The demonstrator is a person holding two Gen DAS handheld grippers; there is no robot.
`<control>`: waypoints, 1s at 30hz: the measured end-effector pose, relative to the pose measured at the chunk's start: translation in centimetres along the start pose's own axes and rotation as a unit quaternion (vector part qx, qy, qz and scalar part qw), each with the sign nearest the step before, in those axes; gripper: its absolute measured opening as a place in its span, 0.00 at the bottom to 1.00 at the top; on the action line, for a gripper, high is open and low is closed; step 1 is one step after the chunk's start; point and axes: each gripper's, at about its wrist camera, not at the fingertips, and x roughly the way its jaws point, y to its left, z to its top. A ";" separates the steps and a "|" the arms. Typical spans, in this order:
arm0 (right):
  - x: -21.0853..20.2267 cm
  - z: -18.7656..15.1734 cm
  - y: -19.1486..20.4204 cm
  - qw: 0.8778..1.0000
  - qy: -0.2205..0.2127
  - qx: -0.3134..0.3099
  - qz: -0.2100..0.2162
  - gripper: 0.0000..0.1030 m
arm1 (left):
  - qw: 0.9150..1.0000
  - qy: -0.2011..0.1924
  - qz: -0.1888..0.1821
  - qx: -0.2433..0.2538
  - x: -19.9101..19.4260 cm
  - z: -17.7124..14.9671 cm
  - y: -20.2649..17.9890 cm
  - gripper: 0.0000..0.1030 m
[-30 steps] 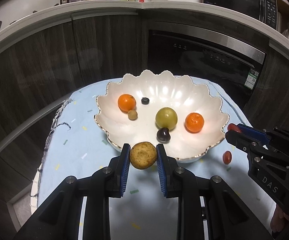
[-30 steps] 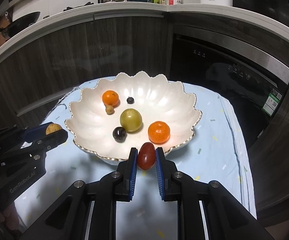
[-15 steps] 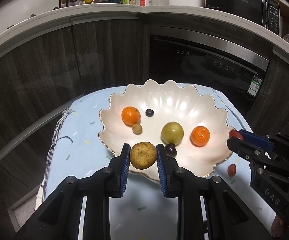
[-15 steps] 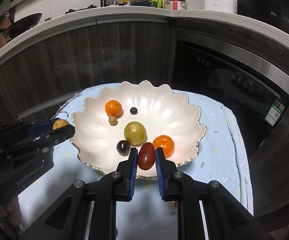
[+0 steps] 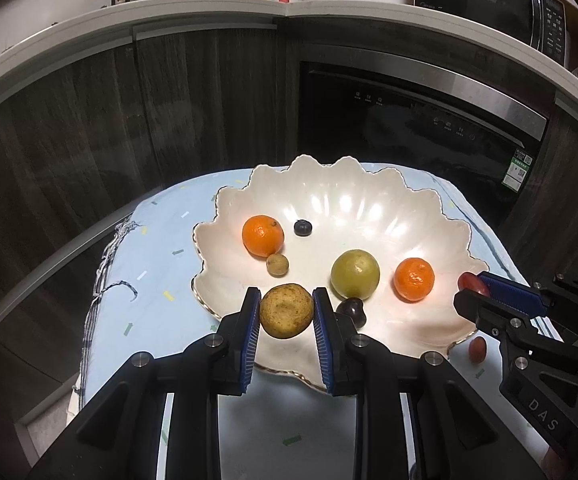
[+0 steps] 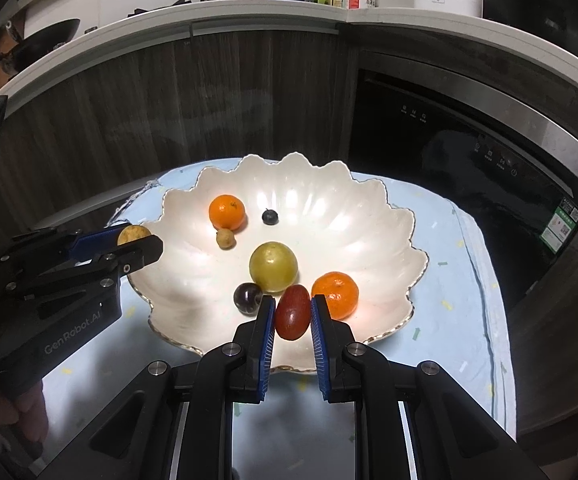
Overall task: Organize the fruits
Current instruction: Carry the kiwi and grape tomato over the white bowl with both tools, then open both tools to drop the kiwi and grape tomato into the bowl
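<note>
We note the left gripper (image 5: 285, 312) clamped on a yellow fruit (image 5: 286, 311) above the bowl's (image 5: 329, 184) near rim; right gripper (image 6: 292, 312) clamped on a red fruit (image 6: 292, 312) over the bowl interior.

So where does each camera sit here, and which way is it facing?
Left wrist: on the left gripper, looking down along its fingers at the bowl; it grips a brown fruit.
Right wrist: on the right gripper, same downward slant; it grips a red fruit.
Shared: bowl, green fruit, each other's gripper.
</note>
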 end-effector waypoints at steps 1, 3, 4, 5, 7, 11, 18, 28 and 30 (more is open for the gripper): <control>0.1 0.0 0.0 1.000 0.002 0.000 0.000 0.19 | 1.000 0.001 0.000 0.000 0.2 0.0 0.0 0.26; 0.5 0.0 0.1 1.000 0.006 0.000 0.001 0.19 | 1.000 0.004 -0.001 0.002 0.5 0.1 0.0 0.26; 0.7 -0.1 0.1 1.000 0.008 0.000 0.002 0.19 | 1.000 0.005 -0.002 0.002 0.6 0.1 0.0 0.26; 0.8 -0.1 0.1 1.000 0.010 0.000 0.002 0.19 | 1.000 0.007 -0.002 0.003 0.8 0.1 0.0 0.26; 1.2 -0.2 0.1 1.000 0.016 0.001 0.004 0.19 | 1.000 0.010 -0.002 0.004 1.1 0.1 0.0 0.26; 1.9 -0.3 0.1 1.000 0.029 0.002 0.011 0.19 | 1.000 0.016 -0.001 0.004 1.5 0.0 0.0 0.26; 2.4 -0.4 0.2 0.999 0.042 0.005 0.013 0.21 | 1.000 0.016 0.009 0.001 1.5 -0.2 0.3 0.44; 1.5 -0.3 -0.7 0.999 0.028 0.020 -0.009 0.62 | 1.000 0.009 0.025 -0.005 0.5 -0.3 0.5 0.69; 1.2 -0.3 -1.0 0.999 0.025 0.025 -0.014 0.63 | 1.000 0.007 0.026 -0.005 0.3 -0.3 0.5 0.72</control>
